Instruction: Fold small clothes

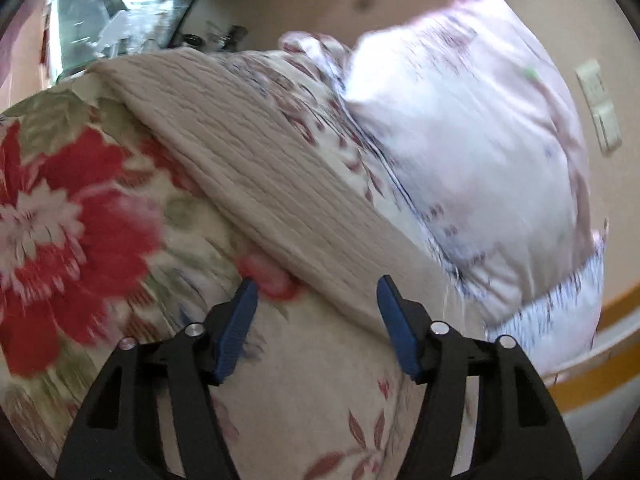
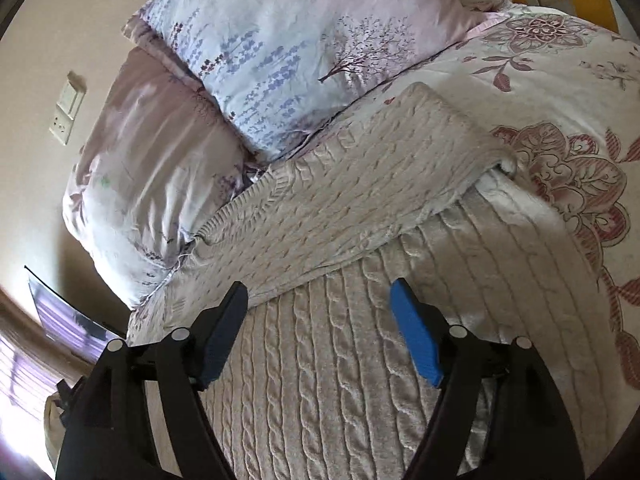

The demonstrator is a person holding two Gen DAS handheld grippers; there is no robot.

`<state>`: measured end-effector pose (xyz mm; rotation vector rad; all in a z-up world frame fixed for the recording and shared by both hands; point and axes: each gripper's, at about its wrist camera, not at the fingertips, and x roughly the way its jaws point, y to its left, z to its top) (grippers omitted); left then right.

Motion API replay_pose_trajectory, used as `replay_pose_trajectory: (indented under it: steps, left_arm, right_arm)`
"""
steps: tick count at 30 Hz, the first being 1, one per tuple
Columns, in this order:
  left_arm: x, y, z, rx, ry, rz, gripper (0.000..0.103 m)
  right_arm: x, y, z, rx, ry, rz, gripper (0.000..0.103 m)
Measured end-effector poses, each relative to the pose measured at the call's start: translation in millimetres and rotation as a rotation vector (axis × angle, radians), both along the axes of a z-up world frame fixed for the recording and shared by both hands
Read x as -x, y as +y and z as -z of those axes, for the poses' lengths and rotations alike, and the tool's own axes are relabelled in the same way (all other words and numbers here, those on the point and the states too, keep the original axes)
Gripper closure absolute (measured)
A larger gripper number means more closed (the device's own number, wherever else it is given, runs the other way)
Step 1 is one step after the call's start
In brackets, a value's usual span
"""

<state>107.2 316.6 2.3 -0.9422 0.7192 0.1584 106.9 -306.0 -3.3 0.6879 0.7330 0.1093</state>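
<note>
Cream cable-knit sweater lies part-folded on the bed; left gripper and right gripper hover agape, empty, regrasp next.

the right gripper hangs with its jaws wide apart above the cable-knit sweater, nothing caught between them, and the knit below lies flat and open to reach. a folded-over flap of the sweater makes a raised ridge just ahead. past that ridge two pillows are stacked against the wall and block the far side. to the right the flowered bedspread lies bare. the left gripper, also spread and holding nothing, hangs over bedspread beside the sweater's edge, with a pillow crowding its right.
</note>
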Motion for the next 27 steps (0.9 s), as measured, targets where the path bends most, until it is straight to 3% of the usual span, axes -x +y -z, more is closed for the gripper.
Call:
replay_pose_trajectory:
  steps: [4, 6, 11, 16, 23, 27]
  left_arm:
    - [-7.3, 25.6, 2.3, 0.037, -0.021, -0.070, 0.045]
    - [-9.9, 34.8, 5.2, 0.061, -0.026, -0.100, 0.051]
    - [-10.3, 54.8, 16.3, 0.137, -0.031, -0.162, 0.080]
    - [-8.2, 64.6, 23.4, 0.193, -0.034, -0.183, 0.096]
    - [-11.4, 48.6, -7.2, 0.118, -0.111, -0.163, 0.098]
    - [-26.2, 19.6, -42.5, 0.086, -0.204, -0.078, 0.098]
  right_arm:
    - [1.7, 0.7, -0.3, -0.002, -0.005, -0.009, 0.026]
    - [1.3, 1.9, -0.5, -0.002, -0.004, -0.013, 0.025]
    - [1.7, 3.0, -0.9, -0.006, -0.008, -0.017, 0.025]
    - [1.9, 4.2, -0.9, -0.011, -0.014, -0.024, 0.024]
    - [1.7, 4.4, -0.4, -0.022, -0.023, -0.034, 0.023]
    - [1.2, 5.0, -0.5, -0.023, -0.026, -0.038, 0.023]
